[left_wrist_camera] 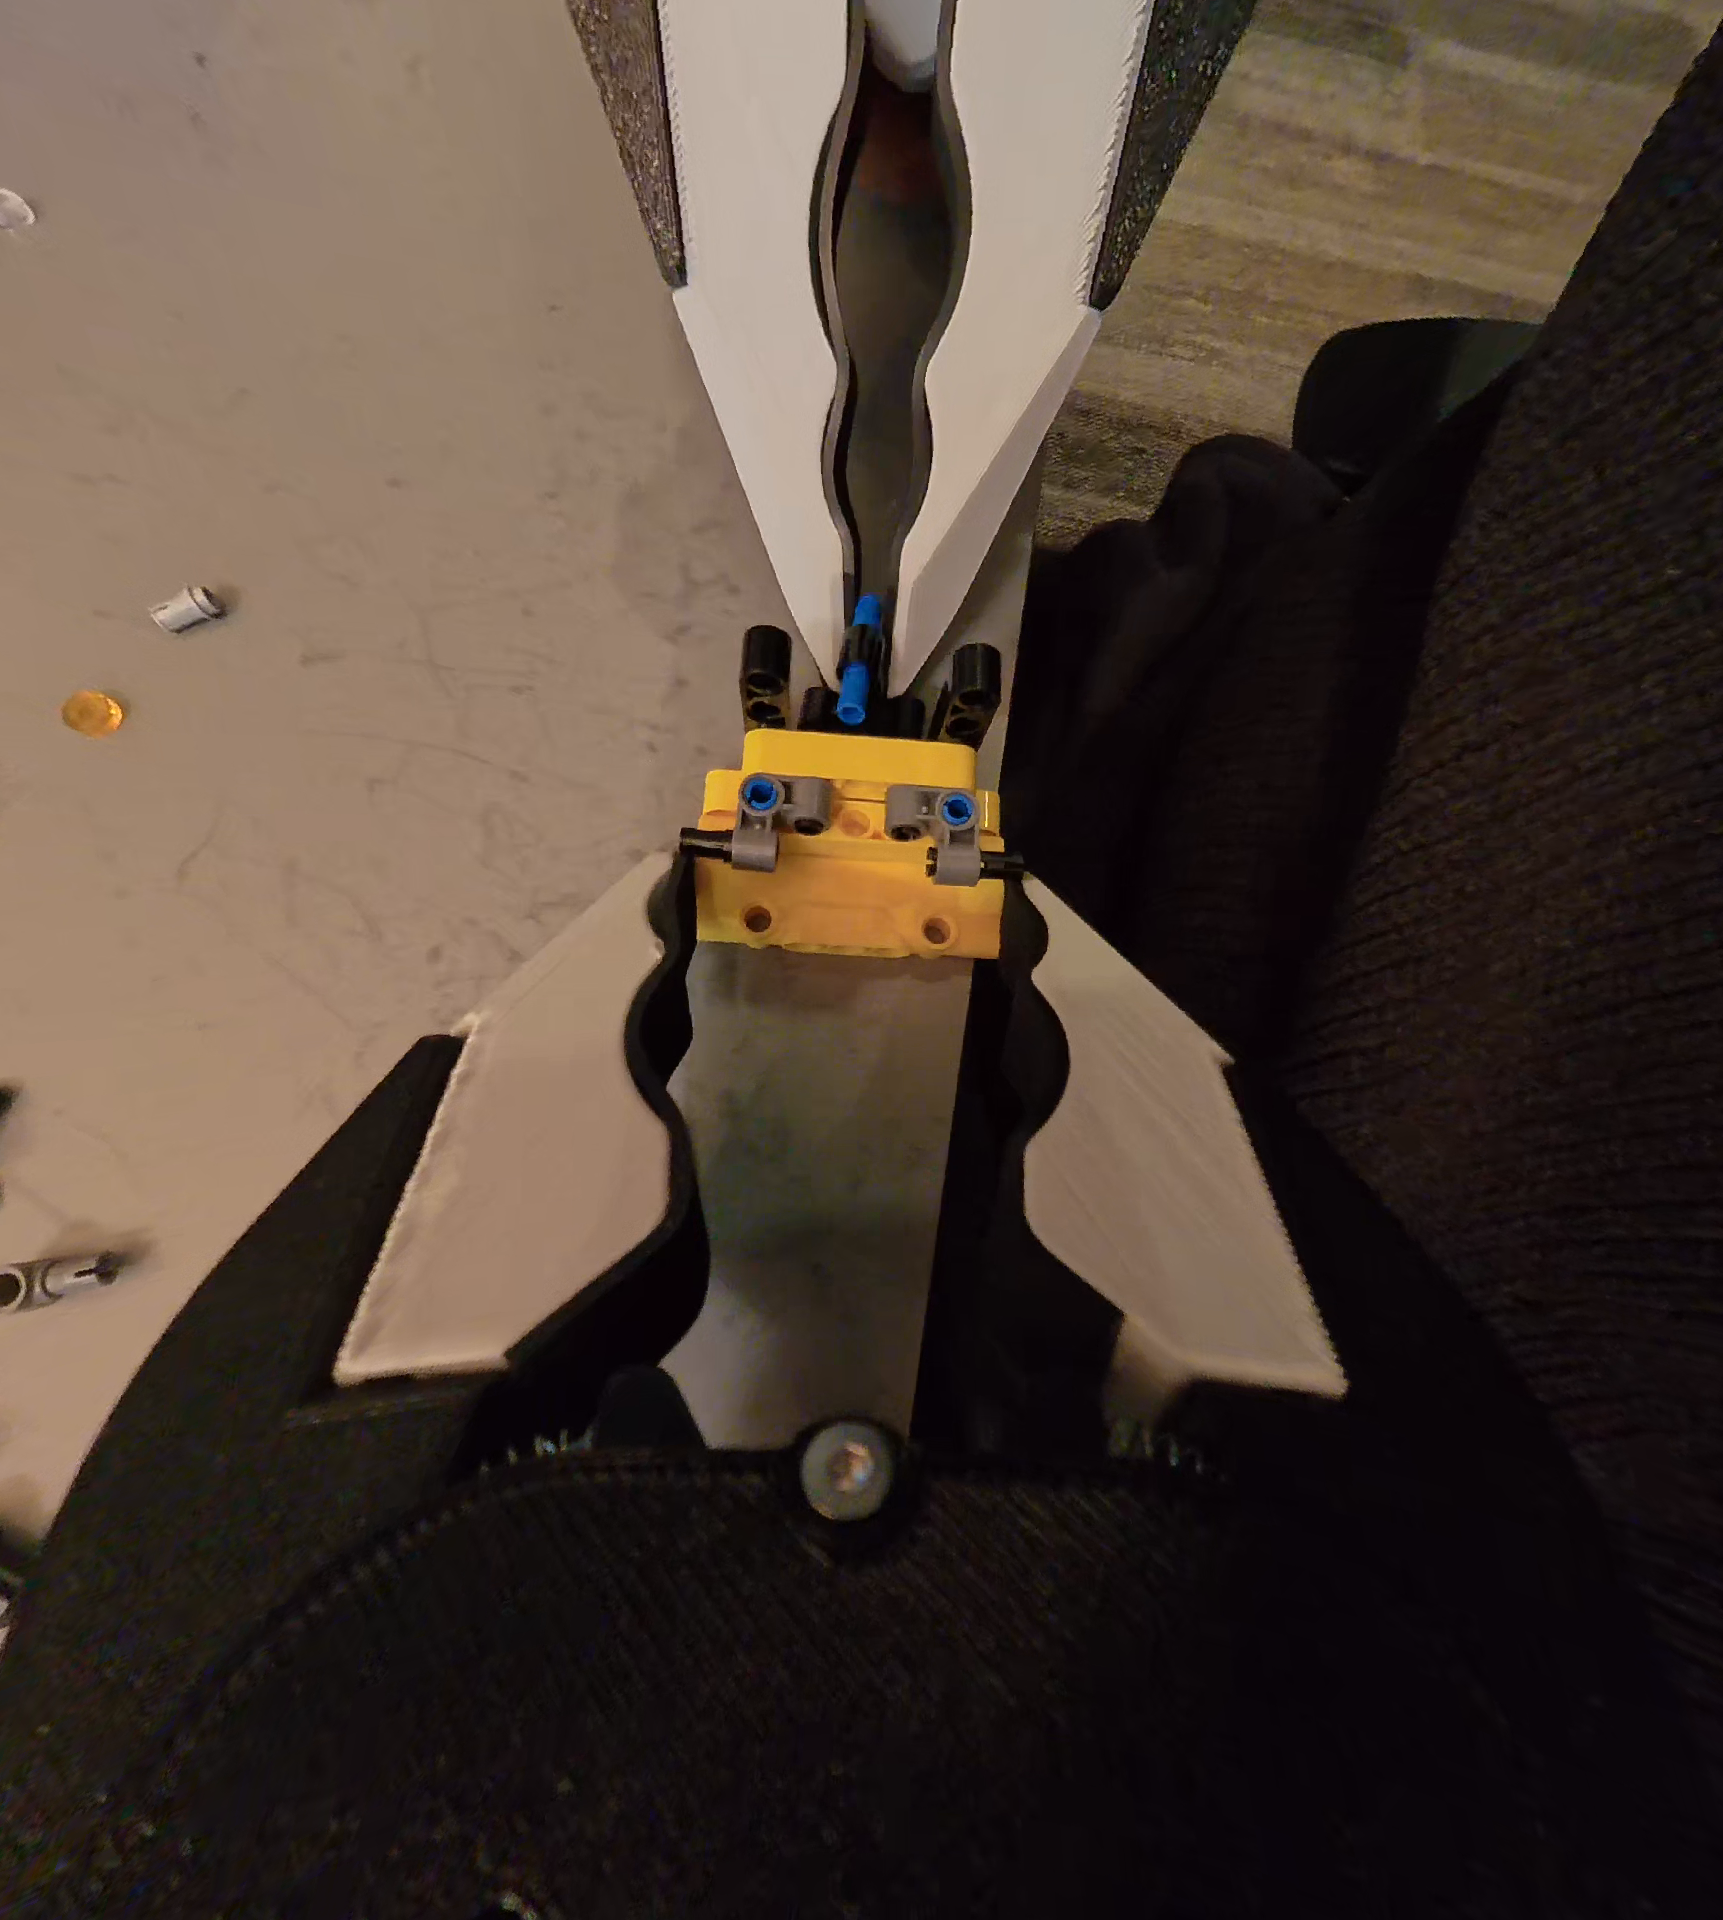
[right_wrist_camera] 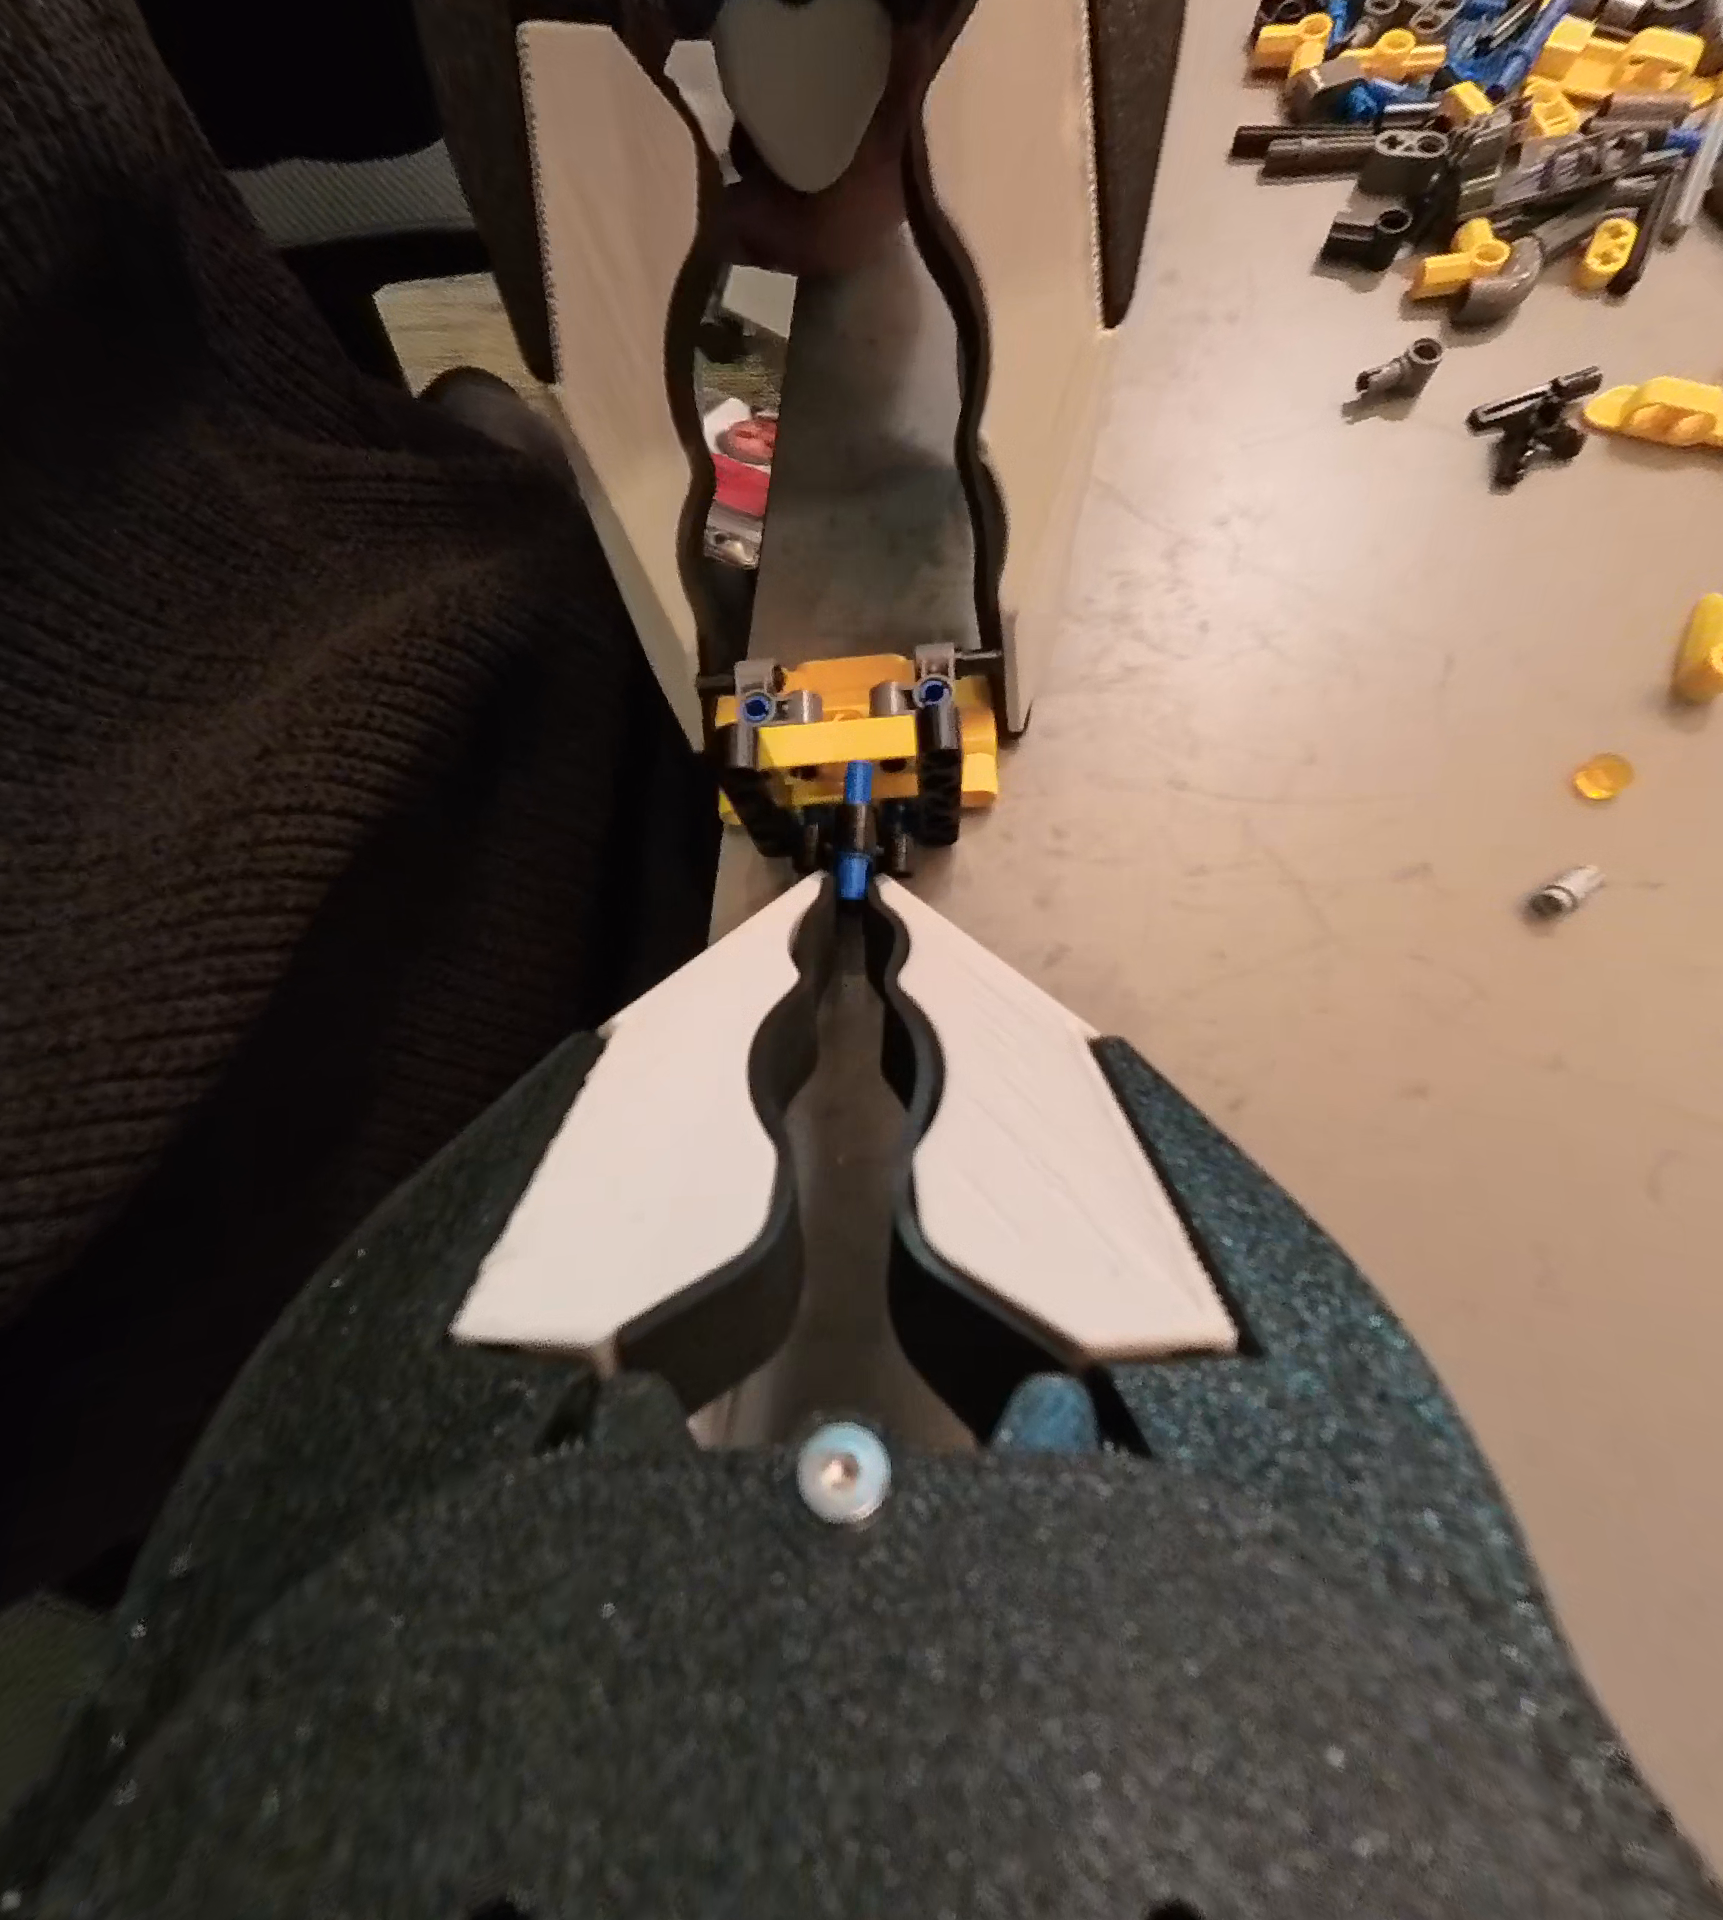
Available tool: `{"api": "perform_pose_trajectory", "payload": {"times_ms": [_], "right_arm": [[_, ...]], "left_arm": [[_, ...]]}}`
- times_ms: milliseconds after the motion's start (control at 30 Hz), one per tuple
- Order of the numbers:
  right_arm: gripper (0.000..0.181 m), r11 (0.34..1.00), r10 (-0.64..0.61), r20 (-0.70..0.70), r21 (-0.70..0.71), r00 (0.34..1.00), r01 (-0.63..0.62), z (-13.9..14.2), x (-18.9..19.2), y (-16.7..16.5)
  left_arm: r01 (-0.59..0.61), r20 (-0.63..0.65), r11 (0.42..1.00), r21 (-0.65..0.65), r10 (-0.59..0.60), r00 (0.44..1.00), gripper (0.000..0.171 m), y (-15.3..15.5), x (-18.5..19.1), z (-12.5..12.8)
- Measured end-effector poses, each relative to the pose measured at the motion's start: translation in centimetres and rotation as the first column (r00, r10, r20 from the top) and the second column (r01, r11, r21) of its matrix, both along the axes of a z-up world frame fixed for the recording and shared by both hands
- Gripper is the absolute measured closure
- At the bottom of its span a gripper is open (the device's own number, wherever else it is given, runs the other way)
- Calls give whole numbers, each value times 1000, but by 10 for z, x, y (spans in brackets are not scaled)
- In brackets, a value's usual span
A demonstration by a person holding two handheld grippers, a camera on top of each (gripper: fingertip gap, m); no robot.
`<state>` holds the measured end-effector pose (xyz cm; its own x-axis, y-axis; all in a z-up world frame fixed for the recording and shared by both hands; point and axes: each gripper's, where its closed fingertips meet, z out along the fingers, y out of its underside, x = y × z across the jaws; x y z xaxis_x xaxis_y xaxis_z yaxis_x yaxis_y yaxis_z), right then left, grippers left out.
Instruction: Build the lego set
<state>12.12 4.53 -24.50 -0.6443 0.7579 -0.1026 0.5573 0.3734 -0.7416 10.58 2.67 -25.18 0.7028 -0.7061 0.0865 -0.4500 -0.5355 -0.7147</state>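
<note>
A small yellow brick assembly (left_wrist_camera: 857, 753) with grey connectors, blue pins and black beams is held above the table edge. My left gripper (left_wrist_camera: 849, 904) is shut on its yellow body from both sides. In the right wrist view the assembly (right_wrist_camera: 836, 740) sits between the left gripper's fingertips (right_wrist_camera: 852, 717). My right gripper (right_wrist_camera: 849, 883) is shut on a blue pin (right_wrist_camera: 857, 784), gripping its near end. The pin's far end sits in the black parts on the assembly's face. In the left wrist view the right gripper (left_wrist_camera: 862, 675) comes from the top, with the blue pin (left_wrist_camera: 852, 701) between its tips.
A beige table (left_wrist_camera: 317, 416) carries loose parts: an orange round stud (right_wrist_camera: 1603, 777), a small grey pin (right_wrist_camera: 1563, 891), yellow pieces (right_wrist_camera: 1709, 416) and a big pile of parts (right_wrist_camera: 1563, 125) at the far right. Dark knit clothing (right_wrist_camera: 213, 727) lies beside the table edge. The tips of both grippers are at nearly the same place.
</note>
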Motion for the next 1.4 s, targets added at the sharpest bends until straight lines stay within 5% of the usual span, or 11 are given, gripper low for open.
{"api": "perform_pose_trajectory", "payload": {"times_ms": [467, 1400], "right_arm": [[178, 999, 31, 83, 40, 996, -34, -3, 1, 1], [179, 998, 65, 14, 23, 998, -66, -4, -2, -1]], "left_arm": [[-2, 0, 1000, 1, 2, 1000, 114, 0, 0, 0], [-1, 17, 1000, -13, 2, 1000, 115, 0, 0, 1]]}}
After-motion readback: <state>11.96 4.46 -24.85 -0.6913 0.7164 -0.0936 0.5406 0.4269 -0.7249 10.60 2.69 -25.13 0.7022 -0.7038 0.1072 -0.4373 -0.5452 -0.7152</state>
